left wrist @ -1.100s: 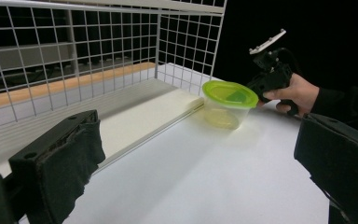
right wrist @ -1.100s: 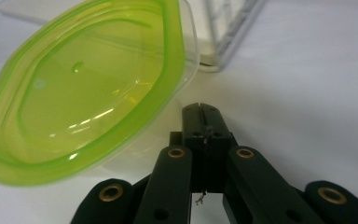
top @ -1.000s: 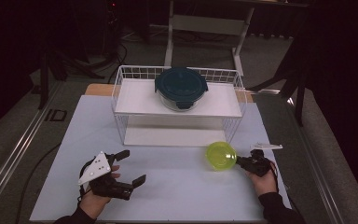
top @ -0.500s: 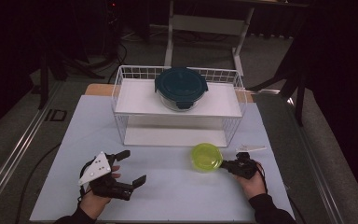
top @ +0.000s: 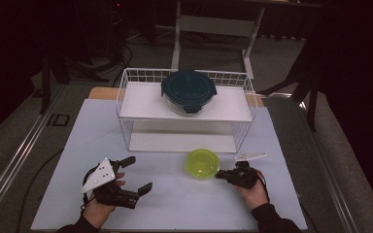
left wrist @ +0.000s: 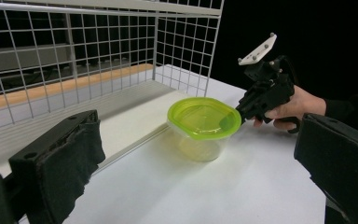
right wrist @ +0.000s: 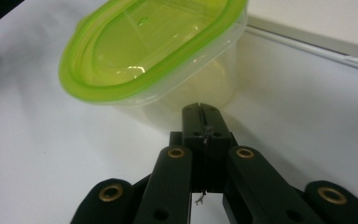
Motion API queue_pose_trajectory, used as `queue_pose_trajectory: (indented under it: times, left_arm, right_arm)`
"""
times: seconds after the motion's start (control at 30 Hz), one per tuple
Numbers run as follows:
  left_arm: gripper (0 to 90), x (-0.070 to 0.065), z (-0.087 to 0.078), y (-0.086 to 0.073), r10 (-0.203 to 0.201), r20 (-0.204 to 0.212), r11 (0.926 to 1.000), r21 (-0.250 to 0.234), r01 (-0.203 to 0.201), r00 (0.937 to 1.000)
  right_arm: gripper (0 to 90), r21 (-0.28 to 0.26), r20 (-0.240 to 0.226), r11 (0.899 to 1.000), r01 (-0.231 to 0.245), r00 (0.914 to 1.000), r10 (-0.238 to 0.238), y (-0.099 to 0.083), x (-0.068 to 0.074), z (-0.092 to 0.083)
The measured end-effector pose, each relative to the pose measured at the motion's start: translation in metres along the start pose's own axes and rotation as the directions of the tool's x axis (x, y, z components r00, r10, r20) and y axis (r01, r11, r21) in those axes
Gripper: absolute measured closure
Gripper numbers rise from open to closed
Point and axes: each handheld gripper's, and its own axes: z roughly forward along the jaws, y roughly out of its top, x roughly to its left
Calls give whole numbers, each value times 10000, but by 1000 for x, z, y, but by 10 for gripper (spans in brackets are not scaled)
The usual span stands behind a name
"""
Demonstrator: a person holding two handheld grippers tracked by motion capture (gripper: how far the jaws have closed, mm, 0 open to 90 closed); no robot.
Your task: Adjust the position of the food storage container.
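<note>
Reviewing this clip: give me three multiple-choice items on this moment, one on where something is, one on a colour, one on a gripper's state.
1. Where does the dark-lidded glass container stand?
A. On the upper shelf of the white wire rack
B. On the table in front of the rack
C. In the left gripper

2. What colour is the lid of the small plastic tub?
A. Red
B. Yellow-green
C. Black

3. How do the jaws of the left gripper stand?
A. Shut on the tub
B. Shut on nothing
C. Open, with nothing between them

Answers: 1 A, the high view shows it up on the rack's shelf. 2 B, the lid is bright yellow-green in all three views. 3 C, the two jaws stand wide apart over bare table.
</note>
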Motion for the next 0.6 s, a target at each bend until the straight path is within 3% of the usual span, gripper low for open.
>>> queue_pose_trajectory:
  times: [0.17,0.37,0.6]
  left_arm:
    - [8,0,0,0,-7,-9,10000,16,7,10000]
    - [8,0,0,0,-16,6,10000,25,16,10000]
    - [8,0,0,-1,-3,2,10000,59,3,10000]
  right_arm:
    - [900,116,-33,9998,167,9999,-167,1,4,4]
    - [900,58,346,9996,-282,9990,280,5,-7,3]
    - [900,193,167,9995,-230,9996,226,9,-5,16]
